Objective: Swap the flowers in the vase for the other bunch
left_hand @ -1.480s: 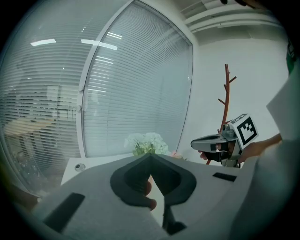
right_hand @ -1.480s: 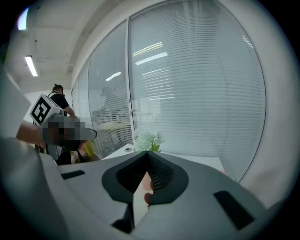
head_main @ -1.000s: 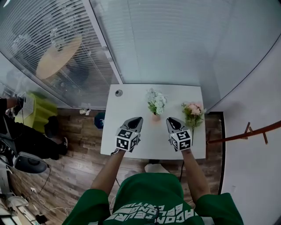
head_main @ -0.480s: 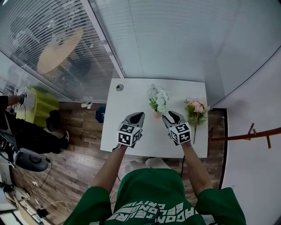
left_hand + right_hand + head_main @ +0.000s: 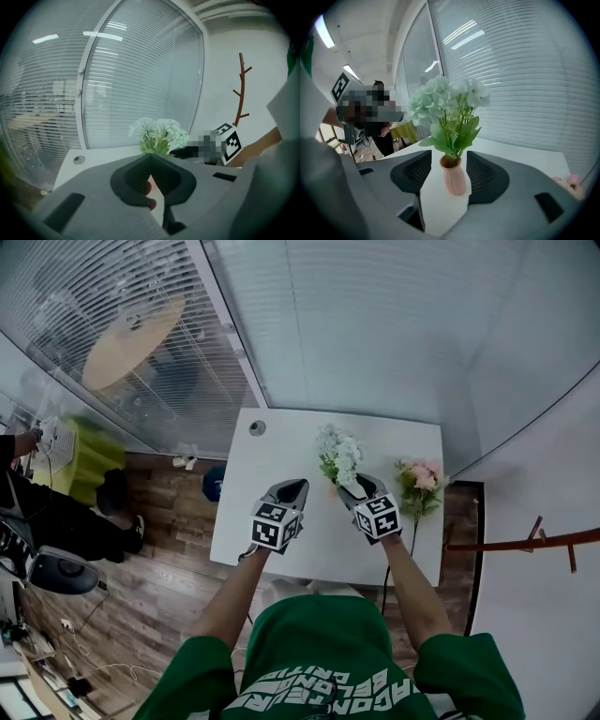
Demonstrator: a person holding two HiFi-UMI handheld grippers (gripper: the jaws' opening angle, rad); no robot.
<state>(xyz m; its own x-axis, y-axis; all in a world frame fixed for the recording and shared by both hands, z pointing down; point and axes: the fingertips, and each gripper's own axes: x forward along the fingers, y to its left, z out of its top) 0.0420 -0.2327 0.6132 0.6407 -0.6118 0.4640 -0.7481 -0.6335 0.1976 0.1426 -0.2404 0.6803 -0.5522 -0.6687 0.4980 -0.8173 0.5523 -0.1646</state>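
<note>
A small pink vase (image 5: 453, 177) holds white flowers with green leaves (image 5: 447, 101) on the white table (image 5: 281, 451). It stands between the jaws of my right gripper (image 5: 449, 154), which are opening; the pads do not touch it. From the head view this gripper (image 5: 359, 491) sits just right of the white flowers (image 5: 337, 454). The other bunch, pink flowers (image 5: 419, 484), lies at the table's right side. My left gripper (image 5: 286, 493) hovers left of the vase, its tips meeting, nothing held. The left gripper view shows the white flowers (image 5: 159, 133) ahead.
A round grommet (image 5: 256, 427) sits in the table's back left corner. A glass wall with blinds (image 5: 375, 324) runs behind the table. A brown branch-like coat stand (image 5: 525, 542) is to the right. The table's right edge is near the pink bunch.
My right gripper has moved forward and left up to the vase. The left gripper has barely shifted.
</note>
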